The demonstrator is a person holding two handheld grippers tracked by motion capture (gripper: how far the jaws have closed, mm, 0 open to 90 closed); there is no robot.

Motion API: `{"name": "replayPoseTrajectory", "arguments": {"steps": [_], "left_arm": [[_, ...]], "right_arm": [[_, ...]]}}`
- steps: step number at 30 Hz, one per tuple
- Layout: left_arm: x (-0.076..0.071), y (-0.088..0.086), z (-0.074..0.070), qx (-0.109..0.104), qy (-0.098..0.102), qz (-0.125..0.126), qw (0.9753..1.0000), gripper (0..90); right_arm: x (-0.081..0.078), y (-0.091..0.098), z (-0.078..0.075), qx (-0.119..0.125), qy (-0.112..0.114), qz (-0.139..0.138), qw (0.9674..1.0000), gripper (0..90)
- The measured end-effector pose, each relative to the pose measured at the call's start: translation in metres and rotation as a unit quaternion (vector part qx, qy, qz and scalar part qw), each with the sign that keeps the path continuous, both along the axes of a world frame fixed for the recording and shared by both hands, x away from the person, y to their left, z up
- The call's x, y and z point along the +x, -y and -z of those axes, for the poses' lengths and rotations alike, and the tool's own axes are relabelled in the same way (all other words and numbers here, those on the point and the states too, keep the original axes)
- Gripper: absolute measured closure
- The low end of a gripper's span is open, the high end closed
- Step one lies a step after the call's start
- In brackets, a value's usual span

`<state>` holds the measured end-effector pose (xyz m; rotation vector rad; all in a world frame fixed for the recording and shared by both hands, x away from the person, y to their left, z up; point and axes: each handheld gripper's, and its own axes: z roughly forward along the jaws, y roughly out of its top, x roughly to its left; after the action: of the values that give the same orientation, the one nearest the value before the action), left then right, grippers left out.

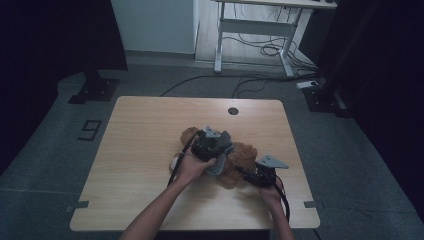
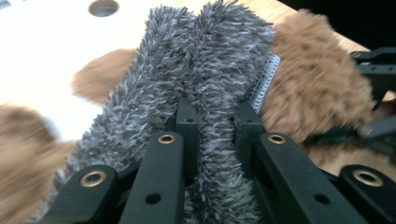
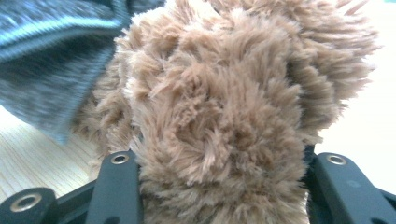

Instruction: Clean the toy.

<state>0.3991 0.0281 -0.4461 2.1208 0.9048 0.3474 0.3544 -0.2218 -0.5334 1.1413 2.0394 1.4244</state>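
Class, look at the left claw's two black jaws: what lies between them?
A fold of the fuzzy grey cloth is pinched between the jaws of the left claw, as the left gripper view shows; the brown plush toy lies just behind it.

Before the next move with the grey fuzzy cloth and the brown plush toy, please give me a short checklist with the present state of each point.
1. Left gripper pinches the grey fuzzy cloth: ok.
2. Right gripper has the brown plush toy between its jaws: ok.
3. Right jaws press the toy firmly: cannot tell.
4. Toy rests on the table, away from edges: ok.
5. Cloth lies over the toy: ok.
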Motion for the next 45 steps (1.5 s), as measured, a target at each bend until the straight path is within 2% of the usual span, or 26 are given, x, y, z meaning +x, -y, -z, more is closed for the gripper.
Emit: {"name": "replayPoseTrajectory", "arguments": {"steps": [2, 4, 9, 11, 14, 16, 18, 20, 21, 22, 24, 26, 28, 30, 32, 33, 36, 39, 40, 42, 45], "left_arm": [[-0.001, -0.016, 0.000, 0.003, 0.005, -0.013, 0.9999, 76.7], [0.000, -0.034, 0.003, -0.018, -0.008, -0.022, 0.9996, 76.8], [-0.004, -0.063, 0.009, -0.022, -0.007, -0.042, 0.9989, 76.7], [-0.004, -0.075, 0.014, -0.032, -0.016, -0.052, 0.9980, 76.7], [-0.004, -0.086, 0.021, -0.030, -0.022, -0.065, 0.9972, 76.9], [-0.005, -0.087, 0.016, -0.031, -0.021, -0.067, 0.9971, 77.0], [-0.007, -0.080, 0.003, -0.031, -0.004, -0.056, 0.9979, 77.2], [-0.011, -0.066, -0.018, -0.053, 0.013, -0.032, 0.9980, 77.1], [-0.012, -0.058, -0.024, -0.054, 0.022, -0.024, 0.9980, 77.1], [-0.013, -0.042, -0.034, -0.054, 0.032, -0.009, 0.9980, 77.1], [-0.011, -0.015, -0.044, -0.050, 0.039, 0.011, 0.9979, 77.1], [-0.006, 0.021, -0.049, -0.049, 0.031, 0.035, 0.9977, 77.0], [0.001, 0.047, -0.047, -0.039, 0.017, 0.047, 0.9980, 76.9], [0.012, 0.073, -0.038, -0.027, -0.010, 0.054, 0.9981, 76.8], [0.020, 0.086, -0.024, -0.011, -0.033, 0.050, 0.9981, 76.8], [0.022, 0.088, -0.019, -0.001, -0.041, 0.050, 0.9979, 76.7], [0.029, 0.079, -0.007, -0.022, -0.057, 0.043, 0.9972, 76.6], [0.032, 0.063, -0.005, -0.003, -0.057, 0.025, 0.9980, 76.8], [0.033, 0.057, -0.003, 0.006, -0.062, 0.020, 0.9979, 76.9], [0.034, 0.046, 0.001, 0.008, -0.072, 0.015, 0.9972, 77.2], [0.028, 0.036, -0.001, 0.024, -0.057, 0.017, 0.9980, 77.4]], "right_arm": [[0.000, 0.000, 0.000, 0.000, -0.002, 0.000, 1.0000, 47.3], [0.000, 0.000, 0.000, 0.002, -0.003, 0.000, 1.0000, 47.3], [-0.001, 0.000, 0.000, 0.002, -0.002, 0.000, 1.0000, 47.2], [-0.002, 0.000, 0.001, 0.004, -0.002, 0.000, 1.0000, 47.2], [-0.002, 0.000, 0.001, 0.007, -0.001, 0.000, 1.0000, 47.3], [-0.002, 0.000, 0.001, 0.007, -0.001, 0.000, 1.0000, 47.3], [-0.002, 0.000, 0.001, 0.007, -0.002, 0.001, 1.0000, 47.3], [-0.002, 0.000, 0.001, 0.009, -0.003, 0.000, 1.0000, 47.3], [-0.002, 0.000, 0.001, 0.007, -0.001, -0.001, 1.0000, 47.3], [-0.002, 0.000, 0.001, 0.007, 0.001, -0.002, 1.0000, 47.3], [-0.003, 0.000, 0.000, 0.006, 0.004, -0.003, 1.0000, 47.2], [-0.004, 0.000, 0.000, 0.004, 0.004, -0.006, 1.0000, 47.2], [-0.005, -0.001, 0.000, 0.000, 0.010, -0.007, 0.9999, 47.2], [-0.007, -0.001, 0.000, -0.007, 0.016, -0.010, 0.9998, 47.2], [-0.009, -0.001, 0.000, -0.014, 0.022, -0.012, 0.9996, 47.2], [-0.010, -0.001, 0.000, -0.018, 0.025, -0.013, 0.9995, 47.2], [-0.010, 0.000, 0.002, -0.023, 0.024, -0.016, 0.9993, 47.2], [-0.011, -0.001, 0.002, -0.031, 0.031, -0.018, 0.9989, 47.2], [-0.012, -0.001, 0.002, -0.034, 0.032, -0.018, 0.9987, 47.3], [-0.013, -0.002, 0.002, -0.034, 0.035, -0.018, 0.9986, 47.2], [-0.014, -0.004, 0.001, -0.040, 0.035, -0.016, 0.9985, 47.2]]}}
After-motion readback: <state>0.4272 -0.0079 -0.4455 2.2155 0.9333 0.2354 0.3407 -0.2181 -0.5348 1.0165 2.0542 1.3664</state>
